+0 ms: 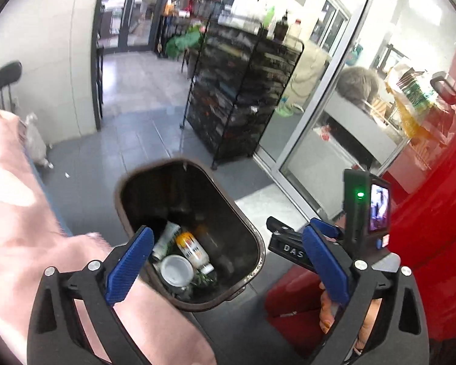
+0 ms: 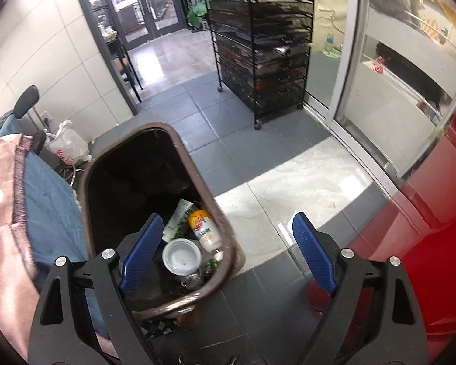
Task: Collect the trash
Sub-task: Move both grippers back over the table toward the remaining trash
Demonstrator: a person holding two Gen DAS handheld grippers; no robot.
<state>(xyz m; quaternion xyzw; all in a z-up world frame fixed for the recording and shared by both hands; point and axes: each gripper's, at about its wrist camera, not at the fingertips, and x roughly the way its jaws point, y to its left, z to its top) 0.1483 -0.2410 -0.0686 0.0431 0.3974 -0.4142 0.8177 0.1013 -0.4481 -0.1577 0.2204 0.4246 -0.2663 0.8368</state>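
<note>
A brown trash bin [image 1: 123,188] [image 2: 209,194] stands on the floor below both grippers. Inside lie an orange-and-white bottle [image 1: 194,249] [image 2: 205,228], a white tube [image 1: 166,237] [image 2: 179,216] and a white cup lid [image 1: 176,269] [image 2: 181,255]. My left gripper [image 1: 228,261] hangs over the bin's near rim, open wide, nothing between its blue fingers [image 1: 130,267]. My right gripper [image 2: 228,252] is open too, its left finger [image 2: 143,252] above the bin, its right one over the floor. In the left wrist view the right gripper's body [image 1: 291,246] shows beside the bin.
A black mesh drawer cart [image 1: 243,91] [image 2: 261,42] stands behind the bin beside a glass sliding door [image 2: 364,60]. A red surface [image 1: 434,243] [image 2: 410,258] fills the right. Pink cloth [image 1: 30,213] and blue cloth [image 2: 51,200] lie at the left. A white plastic bag [image 2: 67,146] sits by the wall.
</note>
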